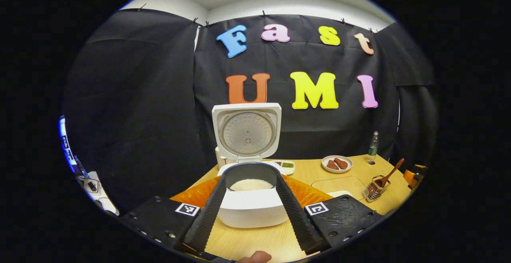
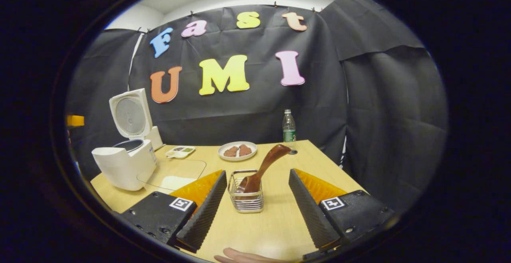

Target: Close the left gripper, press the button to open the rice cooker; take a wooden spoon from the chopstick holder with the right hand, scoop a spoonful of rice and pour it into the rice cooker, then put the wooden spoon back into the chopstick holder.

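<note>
The left gripper (image 1: 250,205) stood wide open, empty, framing the open rice cooker (image 1: 251,199) just beyond. The right gripper (image 2: 257,199) likewise gaped, holding nothing, with the wooden spoon (image 2: 265,165) leaning in the chopstick holder (image 2: 246,199) between its fingers.

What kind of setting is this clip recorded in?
Likely a staged recording booth mocked up as a kitchen: black cloth walls around a wooden table with an open rice cooker and chopstick holder.
</note>
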Motion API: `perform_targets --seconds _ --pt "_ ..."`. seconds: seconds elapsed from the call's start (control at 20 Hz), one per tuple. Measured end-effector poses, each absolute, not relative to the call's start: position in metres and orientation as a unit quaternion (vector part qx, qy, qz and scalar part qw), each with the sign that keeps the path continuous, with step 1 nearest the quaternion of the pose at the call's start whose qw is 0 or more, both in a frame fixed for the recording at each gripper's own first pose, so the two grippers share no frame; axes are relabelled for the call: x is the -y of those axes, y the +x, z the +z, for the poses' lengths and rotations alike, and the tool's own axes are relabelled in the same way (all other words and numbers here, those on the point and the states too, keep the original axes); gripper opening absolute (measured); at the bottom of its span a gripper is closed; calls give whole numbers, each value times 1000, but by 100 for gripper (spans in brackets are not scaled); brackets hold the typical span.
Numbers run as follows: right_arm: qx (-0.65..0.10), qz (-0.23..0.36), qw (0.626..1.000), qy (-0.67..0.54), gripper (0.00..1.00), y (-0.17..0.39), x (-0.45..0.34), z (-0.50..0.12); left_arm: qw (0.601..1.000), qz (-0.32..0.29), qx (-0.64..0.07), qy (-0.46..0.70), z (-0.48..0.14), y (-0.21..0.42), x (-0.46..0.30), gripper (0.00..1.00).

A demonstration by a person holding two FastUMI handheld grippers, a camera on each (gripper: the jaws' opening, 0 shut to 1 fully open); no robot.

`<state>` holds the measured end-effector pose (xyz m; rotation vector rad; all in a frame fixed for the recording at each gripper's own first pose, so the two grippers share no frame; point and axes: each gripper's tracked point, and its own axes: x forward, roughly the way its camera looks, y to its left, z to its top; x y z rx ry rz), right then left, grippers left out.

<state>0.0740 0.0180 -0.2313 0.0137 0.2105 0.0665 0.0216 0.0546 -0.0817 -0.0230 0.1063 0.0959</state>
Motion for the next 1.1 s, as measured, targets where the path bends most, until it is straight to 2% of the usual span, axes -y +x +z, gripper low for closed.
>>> perform_targets --seconds 0.15,0.2,0.25,0.3,0.7,0.8,0.85,0.9,1.05,1.1 --pt "-101 31 994 11 99 85 -18 -239 998 42 -37 -10 -81 -1 -47 84" --pt "-100 34 994 13 99 89 -20 -241 998 43 -34 -9 -83 -10 -47 81" --pt "-97 36 994 16 100 92 -20 -243 999 45 -28 -10 -84 -18 -47 94" --pt "-93 36 995 19 100 95 -19 -244 999 48 -22 -10 -85 -27 -48 96" --pt "-72 35 996 38 99 126 -17 -254 999 16 2 29 -103 -86 -1 95" --pt "-83 32 995 40 96 141 -20 -263 1000 1 5 24 -108 -97 12 95" --pt "-90 26 995 41 100 151 -20 -268 1000 -10 4 22 -111 -101 19 95" --pt "-98 21 994 44 96 160 -19 -271 1000 -19 6 18 -111 -105 23 95" --pt "-120 8 991 53 99 183 -17 -283 1000 -17 10 19 -111 -109 15 95" --pt "-113 1 992 64 95 190 -14 -282 1000 -15 8 19 -113 -108 13 95"
